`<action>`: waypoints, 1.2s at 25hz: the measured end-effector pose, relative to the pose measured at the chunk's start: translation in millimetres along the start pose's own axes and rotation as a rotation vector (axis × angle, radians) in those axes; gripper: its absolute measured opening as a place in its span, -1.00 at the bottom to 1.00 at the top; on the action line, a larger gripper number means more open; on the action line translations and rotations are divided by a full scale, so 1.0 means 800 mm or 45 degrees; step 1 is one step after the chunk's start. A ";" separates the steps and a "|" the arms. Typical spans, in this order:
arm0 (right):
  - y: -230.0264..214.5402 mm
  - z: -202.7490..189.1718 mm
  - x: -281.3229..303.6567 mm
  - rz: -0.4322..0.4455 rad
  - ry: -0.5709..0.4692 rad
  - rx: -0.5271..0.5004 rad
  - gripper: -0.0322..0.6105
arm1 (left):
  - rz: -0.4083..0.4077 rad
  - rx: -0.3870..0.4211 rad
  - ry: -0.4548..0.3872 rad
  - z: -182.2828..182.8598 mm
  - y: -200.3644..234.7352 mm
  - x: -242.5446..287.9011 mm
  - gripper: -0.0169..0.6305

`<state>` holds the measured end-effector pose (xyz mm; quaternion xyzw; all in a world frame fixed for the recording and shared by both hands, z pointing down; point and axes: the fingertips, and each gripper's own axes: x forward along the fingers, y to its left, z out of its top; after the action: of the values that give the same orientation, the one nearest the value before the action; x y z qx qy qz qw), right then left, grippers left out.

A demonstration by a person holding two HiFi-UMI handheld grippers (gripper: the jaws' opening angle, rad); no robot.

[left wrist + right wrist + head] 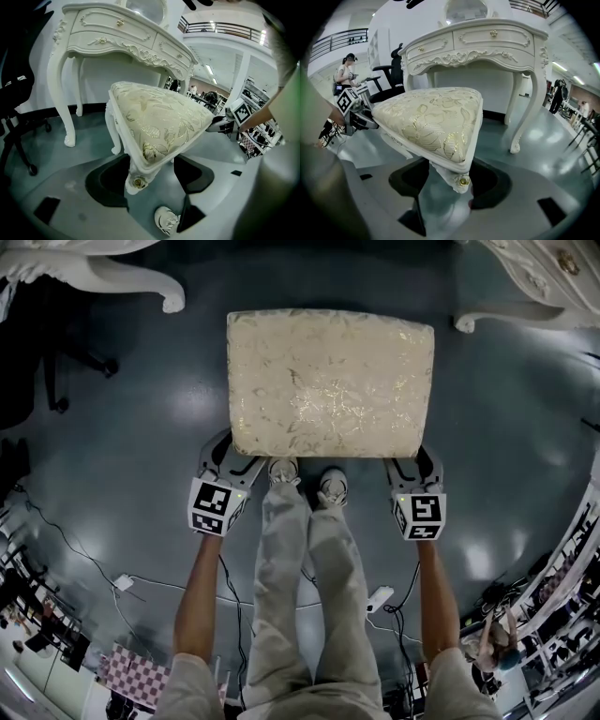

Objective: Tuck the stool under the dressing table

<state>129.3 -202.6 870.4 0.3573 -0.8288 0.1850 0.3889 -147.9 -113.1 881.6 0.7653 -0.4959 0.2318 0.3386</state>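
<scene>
A person stands over a cream-and-gold upholstered stool (330,381) on a glossy grey floor (141,474), with a hand-held gripper at each of its near corners. The left hand-held gripper (232,454) has its jaws spread wide on either side of the stool's near-left corner leg, and a strip of floor shows beside the leg in the left gripper view. The right hand-held gripper (412,460) is just as wide around the near-right corner, where a small gold knob (463,180) marks the carved white frame. The stool stands in front of the ornate white dressing table (487,42), not under it, and lines up with the gap between the table's curved front legs (122,277). The person's white shoes (333,486) rest just behind the stool's near edge. A black office chair (14,108) stands beside the table.
</scene>
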 end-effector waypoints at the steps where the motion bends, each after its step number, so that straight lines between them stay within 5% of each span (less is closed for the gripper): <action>1: -0.004 0.009 0.006 -0.002 -0.001 0.000 -0.06 | 0.004 -0.003 -0.008 0.009 0.007 0.004 -0.08; 15: -0.004 0.017 0.020 -0.034 -0.060 -0.004 -0.07 | 0.025 0.043 -0.040 0.024 0.029 0.017 -0.08; 30: -0.044 0.083 0.072 -0.086 -0.039 -0.012 -0.06 | 0.009 0.076 -0.049 0.097 0.081 0.064 -0.08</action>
<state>96.3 -290.9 874.4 0.3860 -0.8230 0.1623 0.3839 -185.5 -220.0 884.1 0.7776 -0.4980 0.2329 0.3053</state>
